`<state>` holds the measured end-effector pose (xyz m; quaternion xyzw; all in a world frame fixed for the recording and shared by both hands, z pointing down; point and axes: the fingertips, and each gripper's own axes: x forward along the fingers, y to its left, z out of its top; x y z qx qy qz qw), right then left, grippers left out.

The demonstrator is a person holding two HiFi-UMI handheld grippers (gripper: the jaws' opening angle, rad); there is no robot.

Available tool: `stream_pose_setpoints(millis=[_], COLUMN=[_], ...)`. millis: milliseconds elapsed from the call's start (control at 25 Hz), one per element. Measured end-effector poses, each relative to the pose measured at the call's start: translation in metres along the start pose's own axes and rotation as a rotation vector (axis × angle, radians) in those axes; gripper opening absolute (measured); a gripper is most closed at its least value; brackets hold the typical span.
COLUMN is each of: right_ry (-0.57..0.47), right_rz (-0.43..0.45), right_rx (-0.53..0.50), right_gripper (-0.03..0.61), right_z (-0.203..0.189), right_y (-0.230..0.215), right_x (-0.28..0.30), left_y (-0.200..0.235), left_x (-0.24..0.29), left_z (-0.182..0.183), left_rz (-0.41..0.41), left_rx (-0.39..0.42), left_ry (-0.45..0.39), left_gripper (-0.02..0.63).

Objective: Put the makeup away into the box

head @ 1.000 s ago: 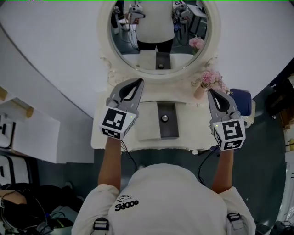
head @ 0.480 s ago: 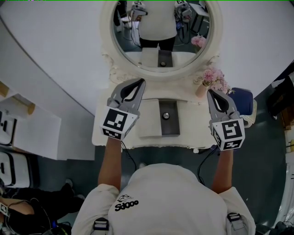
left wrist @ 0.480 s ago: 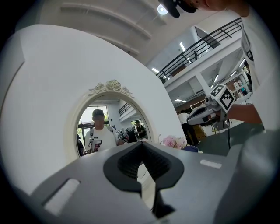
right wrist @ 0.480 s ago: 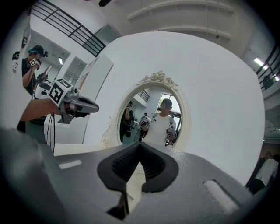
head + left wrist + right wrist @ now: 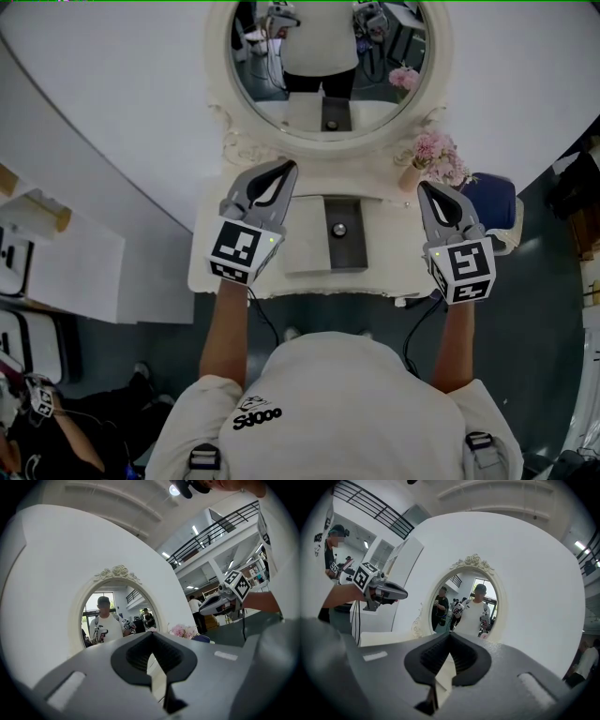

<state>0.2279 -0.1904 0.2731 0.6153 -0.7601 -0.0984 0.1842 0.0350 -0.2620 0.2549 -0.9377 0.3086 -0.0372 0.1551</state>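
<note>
A dark open box (image 5: 341,249) sits in the middle of the white vanity table (image 5: 389,267), with a small round item (image 5: 338,229) inside it. A white flat panel (image 5: 307,246) lies against its left side. My left gripper (image 5: 284,168) hovers over the table's left part, shut and empty, pointing at the oval mirror (image 5: 328,66). My right gripper (image 5: 425,188) hovers over the right part, also shut and empty. In the left gripper view the jaws (image 5: 151,633) meet with nothing between them. The same holds in the right gripper view (image 5: 450,634). No other makeup is visible.
A small vase of pink flowers (image 5: 437,156) stands at the table's back right, close to my right gripper. A blue seat (image 5: 494,202) is just right of the table. A curved white wall (image 5: 122,103) rises behind the mirror. White furniture (image 5: 56,262) stands at the left.
Both grippers stay shut and nearly in place. The head view has drifted a little, so the table and mirror sit slightly higher in the picture.
</note>
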Motion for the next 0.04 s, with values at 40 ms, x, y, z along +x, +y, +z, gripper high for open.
stream_pose_setpoints(millis=[40], right_ry=[0.002], right_rz=[0.002], right_rx=[-0.001], right_gripper=[0.002], right_z=[-0.0004], right_y=[0.0013], right_x=[-0.0002], left_y=[-0.0001], left_x=[-0.0006], left_z=[0.0009], left_rz=[0.001], left_rx=[0.004], left_ry=[-0.009], left_gripper=[0.017])
